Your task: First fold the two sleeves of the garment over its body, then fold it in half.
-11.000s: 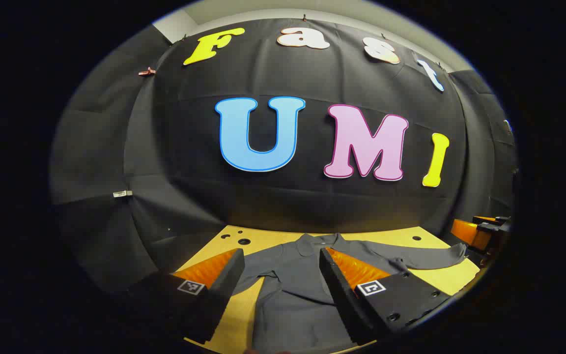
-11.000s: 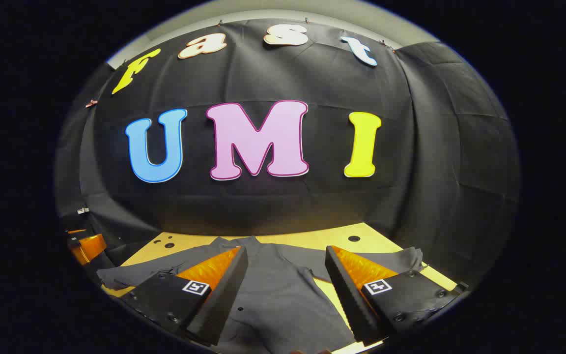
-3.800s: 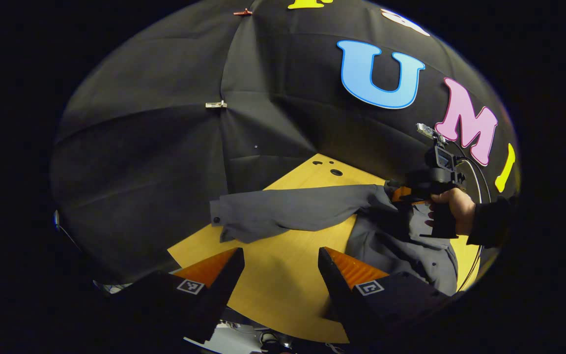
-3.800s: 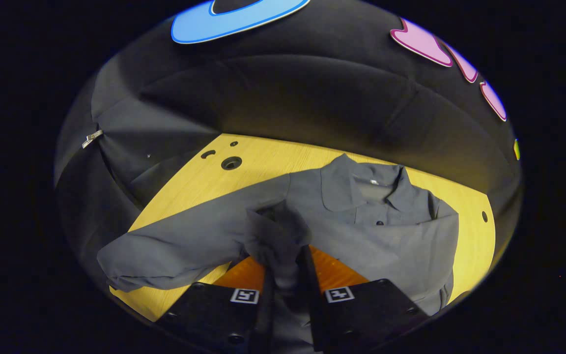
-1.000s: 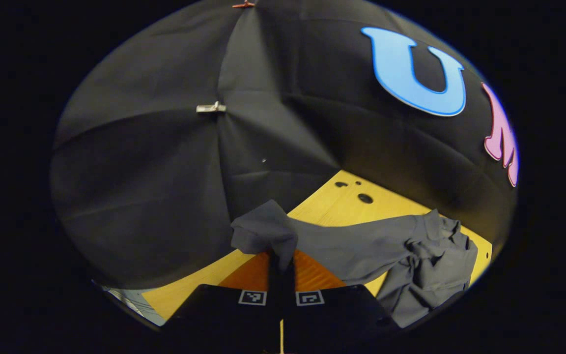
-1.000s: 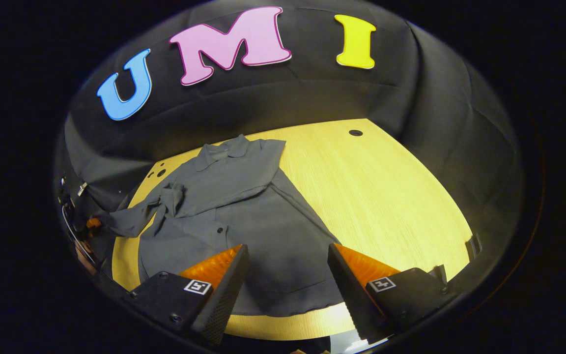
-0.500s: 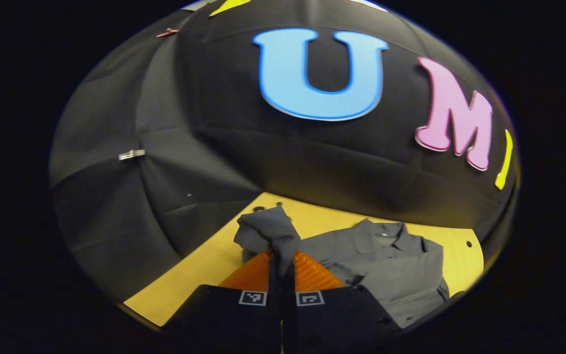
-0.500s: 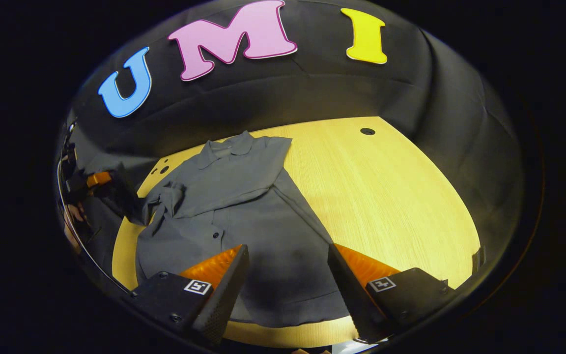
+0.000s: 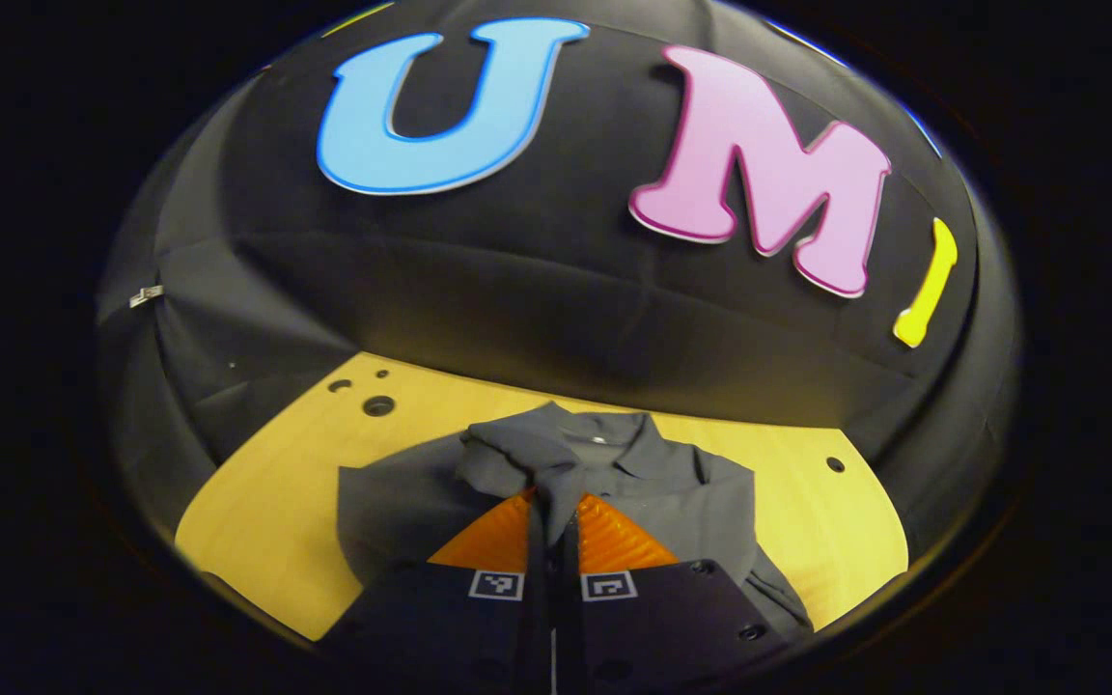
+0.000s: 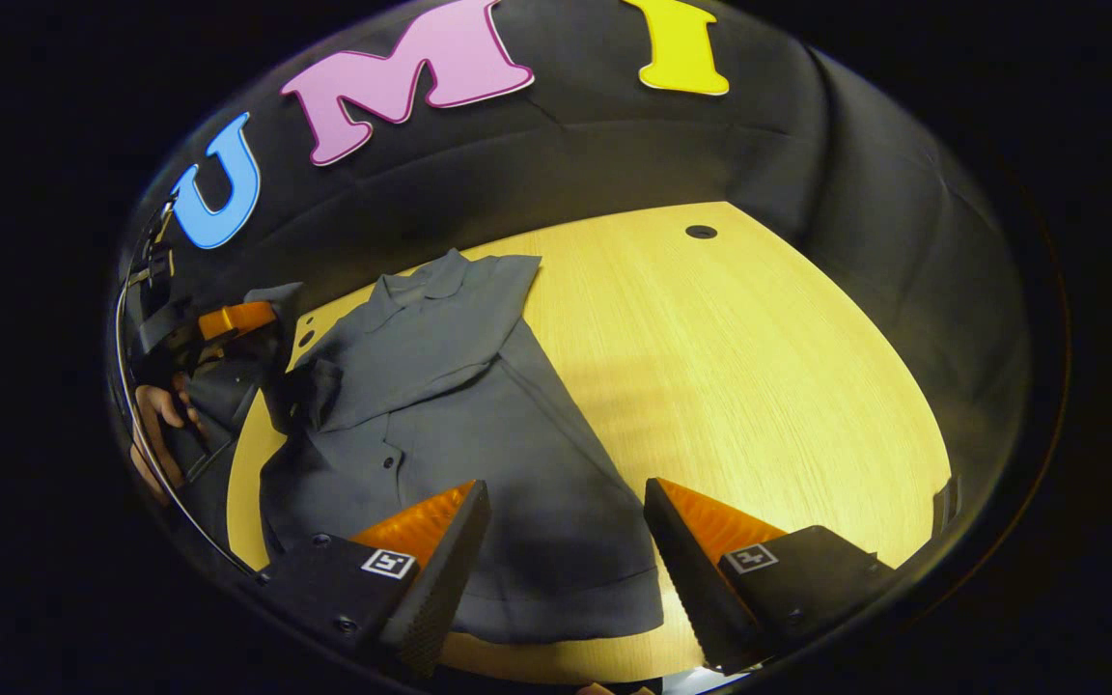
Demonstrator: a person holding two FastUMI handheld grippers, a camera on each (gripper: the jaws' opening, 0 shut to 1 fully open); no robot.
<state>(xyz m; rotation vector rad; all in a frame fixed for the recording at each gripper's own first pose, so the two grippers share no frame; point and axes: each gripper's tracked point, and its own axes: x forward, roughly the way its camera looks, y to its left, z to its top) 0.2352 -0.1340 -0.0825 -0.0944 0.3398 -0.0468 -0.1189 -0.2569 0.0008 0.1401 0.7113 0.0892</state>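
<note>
At six o'clock in the left gripper view, the left gripper (image 9: 551, 516) is clamped on a bunched sleeve (image 9: 508, 461) of the dark grey collared cloth shirt (image 10: 440, 405) lying on the yellow wooden table (image 10: 739, 367), while the right gripper (image 10: 566, 541) hovers with fingers apart above the hem at six o'clock.

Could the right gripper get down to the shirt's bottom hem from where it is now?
Probably yes. The right gripper hangs open just above the hem of the shirt, with nothing between them, and the left gripper is busy with a sleeve farther off.
</note>
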